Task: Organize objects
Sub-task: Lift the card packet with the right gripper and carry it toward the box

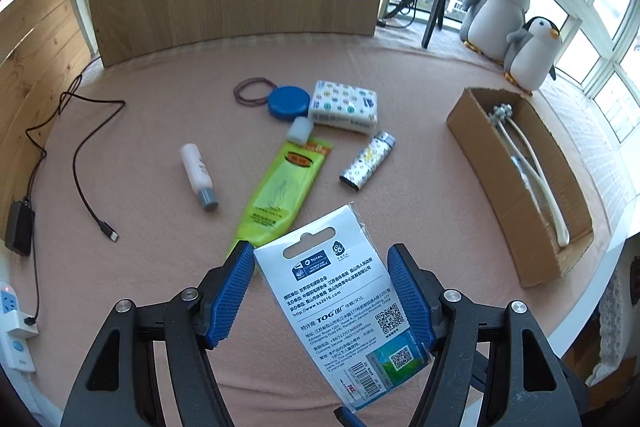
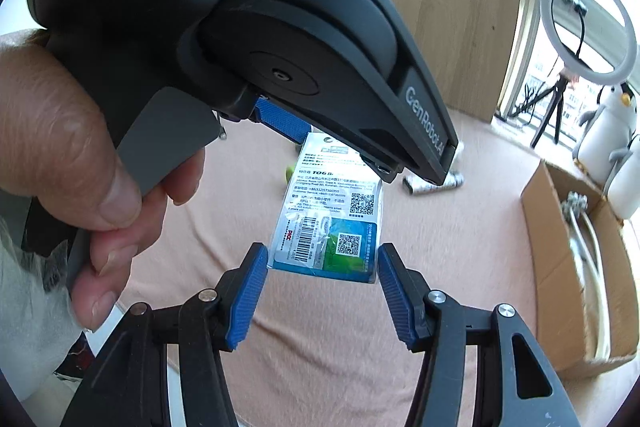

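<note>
A pink cloth-covered surface [image 1: 160, 147] fills the left wrist view. At three o'clock on it sits an open cardboard box [image 1: 520, 195] holding white long-handled items. Near the centre lie a yellow-green packet [image 1: 280, 195], a patterned tissue pack [image 1: 345, 105], a blue round lid [image 1: 289, 101], a patterned lighter [image 1: 368, 161] and a small white bottle [image 1: 199, 175].

The carded packet [image 1: 352, 307] — a white backing card with a hang slot, printed text, QR codes and a barcode under clear plastic — sits at six o'clock between the blue pads of the left gripper [image 1: 321, 291]. Its long axis runs from eleven to five o'clock, slot end pointing away; the pads flank it, but contact is unclear.

In the right wrist view a hand [image 2: 72, 163] holds the left tool, which hides the card's top. The right gripper [image 2: 322, 293] stands spread wide, holding nothing — the card's lower edge lies between its tips.
</note>
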A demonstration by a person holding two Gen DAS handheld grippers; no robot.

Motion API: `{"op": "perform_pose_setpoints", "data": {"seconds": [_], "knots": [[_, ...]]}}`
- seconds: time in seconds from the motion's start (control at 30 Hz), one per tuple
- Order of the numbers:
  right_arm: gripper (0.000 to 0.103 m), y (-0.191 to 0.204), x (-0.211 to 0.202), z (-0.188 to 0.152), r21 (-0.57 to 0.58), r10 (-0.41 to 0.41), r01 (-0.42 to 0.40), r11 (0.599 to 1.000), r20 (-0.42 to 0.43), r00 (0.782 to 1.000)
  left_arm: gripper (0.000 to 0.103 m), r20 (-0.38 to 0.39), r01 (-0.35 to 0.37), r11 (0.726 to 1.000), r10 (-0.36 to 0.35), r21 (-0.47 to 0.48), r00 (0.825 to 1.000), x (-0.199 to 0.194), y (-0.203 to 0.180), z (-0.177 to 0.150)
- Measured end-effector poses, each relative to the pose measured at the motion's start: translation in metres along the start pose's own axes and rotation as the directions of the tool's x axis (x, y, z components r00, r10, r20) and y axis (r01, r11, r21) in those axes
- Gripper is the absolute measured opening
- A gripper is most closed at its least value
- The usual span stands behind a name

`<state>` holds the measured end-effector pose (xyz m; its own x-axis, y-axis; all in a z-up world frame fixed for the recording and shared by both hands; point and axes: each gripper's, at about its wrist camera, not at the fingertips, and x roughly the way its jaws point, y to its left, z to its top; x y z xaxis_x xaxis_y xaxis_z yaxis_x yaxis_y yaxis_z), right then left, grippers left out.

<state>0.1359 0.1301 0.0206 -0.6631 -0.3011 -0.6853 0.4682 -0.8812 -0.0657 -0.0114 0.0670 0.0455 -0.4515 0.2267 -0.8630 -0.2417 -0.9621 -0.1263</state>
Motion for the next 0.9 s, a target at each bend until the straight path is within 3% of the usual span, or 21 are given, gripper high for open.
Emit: {"op": "perform_pose_setpoints", "data": {"seconds": [0.33, 0.9], "knots": [[0.052, -0.004, 0.006, 0.013, -0.025, 0.015, -0.014, 1.000, 0.020, 1.000, 0.072, 0.016, -0.009, 1.000, 0.010, -0.018, 1.000, -0.009, 0.012, 0.004], [0.052, -0.019, -0.001, 0.018, 0.000, -0.014, 0.014, 1.000, 0.032, 0.999, 0.072, 0.028, 0.009, 1.000, -0.010, 0.028, 1.000, -0.004, -0.008, 0.018]]}}
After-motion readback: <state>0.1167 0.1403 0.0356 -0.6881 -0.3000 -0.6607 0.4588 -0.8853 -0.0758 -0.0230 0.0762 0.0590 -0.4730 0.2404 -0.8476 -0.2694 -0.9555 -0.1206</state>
